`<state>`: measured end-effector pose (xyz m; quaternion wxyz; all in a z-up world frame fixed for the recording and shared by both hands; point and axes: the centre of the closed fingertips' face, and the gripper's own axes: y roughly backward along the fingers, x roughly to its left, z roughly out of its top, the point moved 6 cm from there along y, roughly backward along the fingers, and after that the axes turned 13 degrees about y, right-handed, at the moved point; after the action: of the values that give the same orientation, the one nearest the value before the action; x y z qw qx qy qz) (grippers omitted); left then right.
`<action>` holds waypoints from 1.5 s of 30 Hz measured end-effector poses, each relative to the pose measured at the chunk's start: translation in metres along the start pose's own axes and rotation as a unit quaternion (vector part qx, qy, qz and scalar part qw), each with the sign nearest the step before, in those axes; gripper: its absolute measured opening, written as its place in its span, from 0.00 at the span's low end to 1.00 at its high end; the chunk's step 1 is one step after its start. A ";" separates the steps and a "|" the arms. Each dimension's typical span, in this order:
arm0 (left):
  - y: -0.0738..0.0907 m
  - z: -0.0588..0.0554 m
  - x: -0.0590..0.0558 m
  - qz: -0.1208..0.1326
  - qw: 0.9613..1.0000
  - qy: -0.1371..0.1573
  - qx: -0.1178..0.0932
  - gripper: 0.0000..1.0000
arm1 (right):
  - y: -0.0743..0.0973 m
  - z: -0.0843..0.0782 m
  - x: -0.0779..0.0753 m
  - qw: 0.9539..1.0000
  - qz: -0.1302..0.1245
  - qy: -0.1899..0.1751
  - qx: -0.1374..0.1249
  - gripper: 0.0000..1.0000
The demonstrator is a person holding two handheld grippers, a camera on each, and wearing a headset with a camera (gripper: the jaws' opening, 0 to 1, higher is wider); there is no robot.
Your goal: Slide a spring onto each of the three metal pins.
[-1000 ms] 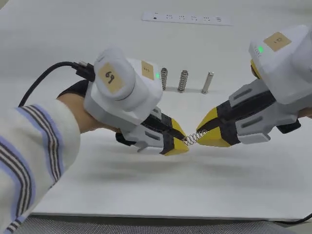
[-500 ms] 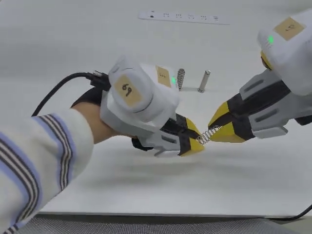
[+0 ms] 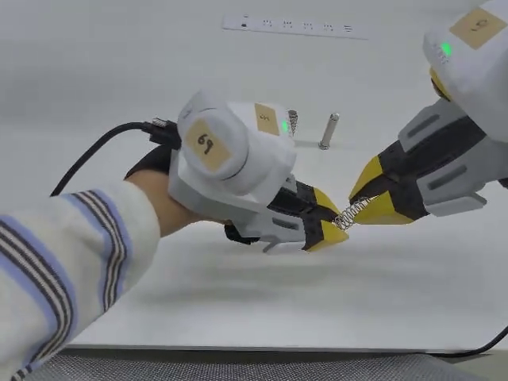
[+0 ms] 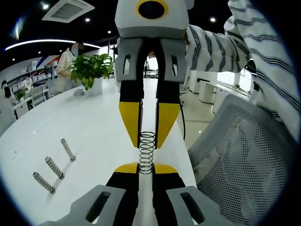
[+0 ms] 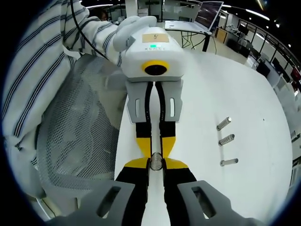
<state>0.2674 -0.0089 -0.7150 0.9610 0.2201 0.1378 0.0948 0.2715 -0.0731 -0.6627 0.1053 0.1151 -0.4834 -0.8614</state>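
The left gripper [image 3: 336, 232] and the right gripper [image 3: 363, 208] meet nose to nose over the white table [image 3: 238, 302], on the person's side of the bare pin [image 3: 329, 131]; a small spring [image 3: 352, 213] runs between their yellow tips; the left gripper is closed on one end of the spring and the right gripper is closed on the other end, so both are pinching it; in the head view the spring is tilted, and the end in the right gripper sits a bit higher; the spring does not touch the bare pin and is well apart from it.

The bare pin stands upright on the table; in the left gripper view two more pins stand in a row beside the bare pin, the middle pin [image 4: 54, 167] next to it and the end pin [image 4: 43, 182] past that; each of these two has a spring round it; in the head view the middle pin peeks out from behind the left gripper, just left of the bare pin.

A long white power strip [image 3: 294, 26] lies flat far behind the bare pin; a black cable [image 3: 95, 151] goes into the back of the left gripper, well to the left of the bare pin; a striped sleeve [image 3: 71, 262] covers the arm that holds the left gripper; in the right gripper view a mesh chair [image 5: 80, 122] sits off the table edge, on the far side of the grippers from the bare pin.
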 end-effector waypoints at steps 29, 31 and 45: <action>0.000 0.004 -0.004 -0.006 0.999 0.020 -0.026 0.02 | -0.013 0.000 0.001 0.998 0.029 0.027 0.042 0.10; 0.001 0.004 -0.004 -0.005 1.000 0.017 -0.025 0.02 | -0.014 -0.001 0.001 0.998 0.031 0.028 0.045 0.09; 0.002 -0.001 -0.004 0.000 1.000 0.020 -0.021 0.02 | -0.018 0.000 0.000 0.998 0.041 0.014 0.052 0.08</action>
<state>0.2636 -0.0081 -0.7142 0.9625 0.1975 0.1553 0.1024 0.2705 -0.0641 -0.6781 0.1406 0.1126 -0.5304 -0.8284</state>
